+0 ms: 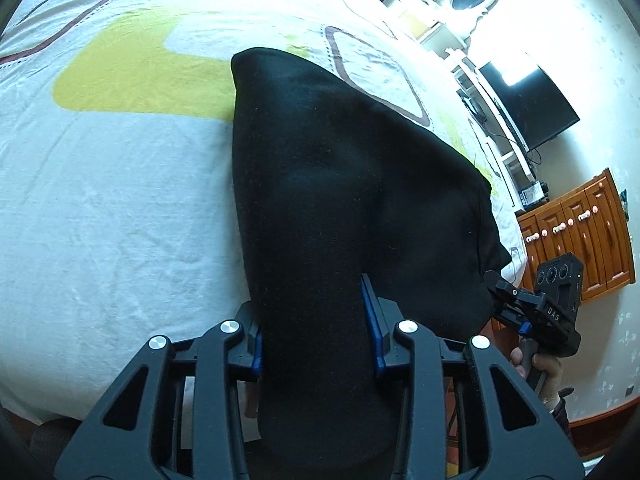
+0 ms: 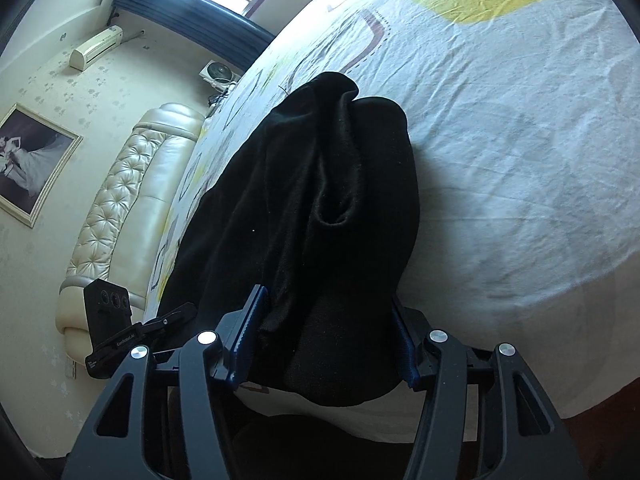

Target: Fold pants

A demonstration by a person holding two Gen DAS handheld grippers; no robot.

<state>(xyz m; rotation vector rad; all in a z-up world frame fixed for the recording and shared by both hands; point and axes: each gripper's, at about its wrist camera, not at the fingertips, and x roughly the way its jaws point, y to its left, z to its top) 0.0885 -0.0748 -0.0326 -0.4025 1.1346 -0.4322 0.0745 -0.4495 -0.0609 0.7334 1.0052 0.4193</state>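
A: Black pants (image 1: 344, 184) lie bunched on the bedsheet (image 1: 120, 184), near its front edge, w/ the near end held up off it. Left gripper (image 1: 318, 332), at the pants' left part, has its blue pads (image 1: 370, 320) pressed on a thick roll of the cloth.

B: And the other?

A: Right gripper (image 2: 332, 332), at the pants' right end, is clamped on a wide bundle; both pads touch cloth.

B: Progress?

A: Early, prob. Legs seem doubled lengthwise, but wrinkled; cross folds still left, as far as one can judge.

B: Obstacles?

A: Sheet around the pants looks bare. Headboard (image 2: 120, 200) sits well left of the pants, wood cabinet (image 1: 576, 232) well right. Nothing blocks.
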